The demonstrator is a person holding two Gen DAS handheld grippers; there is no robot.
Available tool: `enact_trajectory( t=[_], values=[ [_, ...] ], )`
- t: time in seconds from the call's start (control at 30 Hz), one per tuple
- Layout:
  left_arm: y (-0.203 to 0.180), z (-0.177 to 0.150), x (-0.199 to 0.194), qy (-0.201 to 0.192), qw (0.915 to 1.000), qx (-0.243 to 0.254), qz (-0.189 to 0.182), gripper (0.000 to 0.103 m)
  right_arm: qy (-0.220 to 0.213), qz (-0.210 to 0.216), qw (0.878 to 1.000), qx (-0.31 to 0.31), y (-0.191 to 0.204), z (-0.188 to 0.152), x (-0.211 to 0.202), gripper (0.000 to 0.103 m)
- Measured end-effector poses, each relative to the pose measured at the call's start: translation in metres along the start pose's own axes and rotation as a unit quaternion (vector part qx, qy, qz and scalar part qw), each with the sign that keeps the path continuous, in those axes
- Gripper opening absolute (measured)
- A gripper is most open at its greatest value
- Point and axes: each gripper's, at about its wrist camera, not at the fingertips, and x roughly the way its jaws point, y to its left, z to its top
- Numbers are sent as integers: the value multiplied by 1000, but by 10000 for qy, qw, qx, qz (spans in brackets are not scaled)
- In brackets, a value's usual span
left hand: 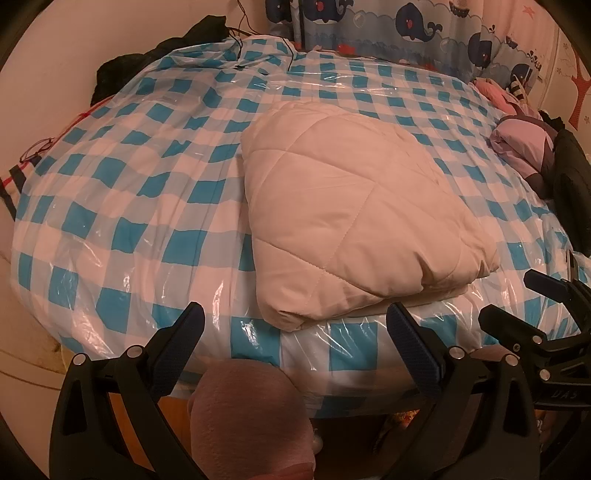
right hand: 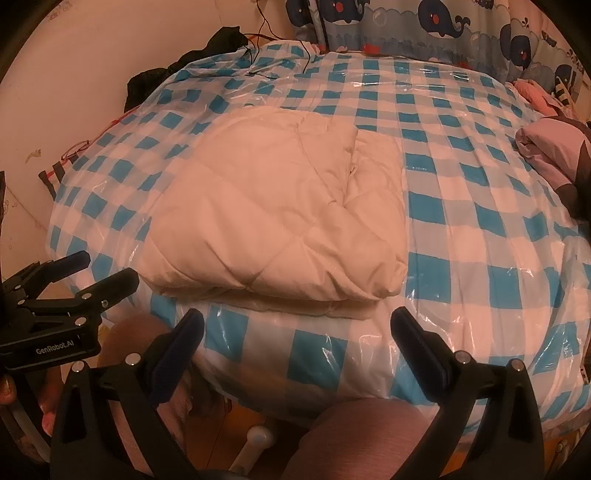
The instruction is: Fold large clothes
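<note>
A cream quilted garment (left hand: 351,218) lies folded into a thick square on the bed's blue-and-white checked plastic cover (left hand: 129,206). It also shows in the right wrist view (right hand: 273,221), near the front edge of the cover (right hand: 480,229). My left gripper (left hand: 295,325) is open and empty, just in front of the bundle's near edge. My right gripper (right hand: 297,325) is open and empty, just below the bundle's front fold. The right gripper also shows at the right of the left wrist view (left hand: 517,299), and the left gripper at the left of the right wrist view (right hand: 107,269).
A folded pink and purple garment (left hand: 524,147) lies at the bed's right edge, also in the right wrist view (right hand: 546,147). Dark clothes (left hand: 155,55) and cables lie at the far left corner. A whale-print curtain (left hand: 424,29) hangs behind. My knees (left hand: 251,417) are below the bed edge.
</note>
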Motion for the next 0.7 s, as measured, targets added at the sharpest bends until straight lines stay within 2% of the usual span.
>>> enact_trajectory(
  t=[0.7],
  values=[
    [0,4,4,75,9999,103,-35,95,76,-20,10000,-28,2,-1,5,97]
  ],
)
